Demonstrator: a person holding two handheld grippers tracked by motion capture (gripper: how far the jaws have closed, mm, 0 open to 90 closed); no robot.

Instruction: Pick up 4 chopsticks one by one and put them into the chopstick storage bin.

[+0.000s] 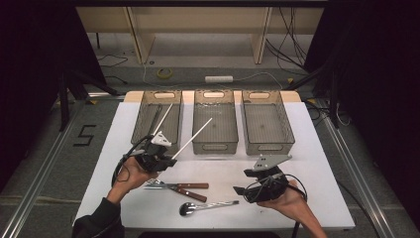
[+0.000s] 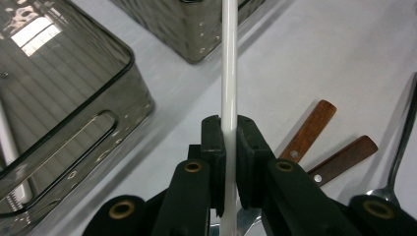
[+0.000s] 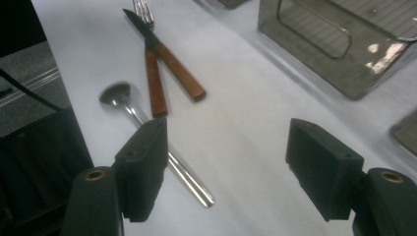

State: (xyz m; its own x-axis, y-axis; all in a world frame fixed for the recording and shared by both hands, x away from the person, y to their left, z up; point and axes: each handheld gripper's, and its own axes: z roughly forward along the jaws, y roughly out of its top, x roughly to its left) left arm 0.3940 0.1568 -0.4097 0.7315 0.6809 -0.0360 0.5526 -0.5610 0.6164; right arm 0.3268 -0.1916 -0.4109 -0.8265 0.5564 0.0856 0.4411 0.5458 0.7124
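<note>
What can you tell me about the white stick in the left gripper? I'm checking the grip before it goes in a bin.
The white stick is a thin, straight, smooth rod, plastic by the look of it, glossy and plain. The left gripper is shut on it near one end, black pads pressing both sides. It is off the table, slanting up and away toward the middle bin, its free end over that bin. Nothing else touches it.

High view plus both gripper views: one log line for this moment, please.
left gripper: shut on white chopstick | right gripper: open, over spoon | left bin: one chopstick inside
</note>
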